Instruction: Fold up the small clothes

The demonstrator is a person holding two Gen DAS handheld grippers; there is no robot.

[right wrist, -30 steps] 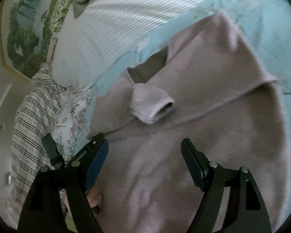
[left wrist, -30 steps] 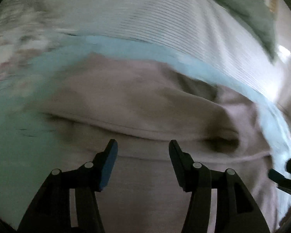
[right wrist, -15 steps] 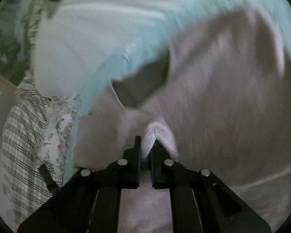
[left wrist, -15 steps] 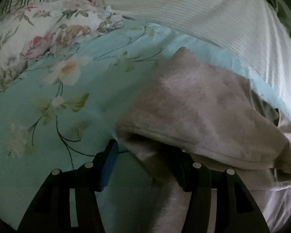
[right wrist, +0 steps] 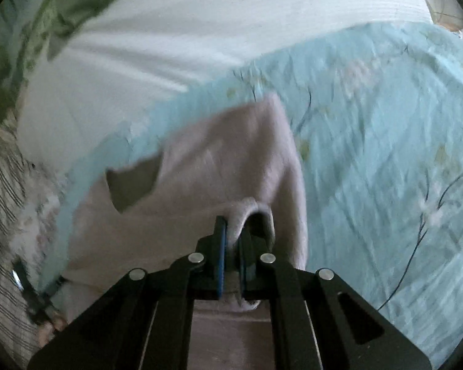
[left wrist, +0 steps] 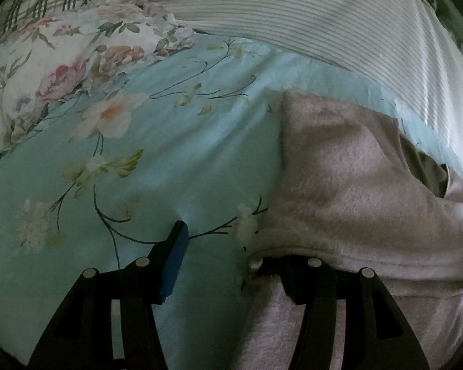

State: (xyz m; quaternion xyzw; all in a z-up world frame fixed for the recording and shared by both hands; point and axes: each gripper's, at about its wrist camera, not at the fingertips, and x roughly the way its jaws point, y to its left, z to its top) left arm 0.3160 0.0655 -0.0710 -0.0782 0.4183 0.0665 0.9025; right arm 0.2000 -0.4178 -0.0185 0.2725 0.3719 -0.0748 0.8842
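right wrist view: right gripper [right wrist: 231, 240] clamped on sweater [right wrist: 219, 160] cuff [right wrist: 251, 212], lifted over floral sheet [right wrist: 385, 154]. left gripper [left wrist: 231, 246] jaws apart, one finger under sweater hem.

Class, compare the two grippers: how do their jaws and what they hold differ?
The left gripper stands open, one finger under the pink top's fold, clamping nothing; the right gripper is shut on the sleeve cuff. The left's jaws stand well apart; the right's nearly meet. Both are black with blue pads, over the floral sheet.
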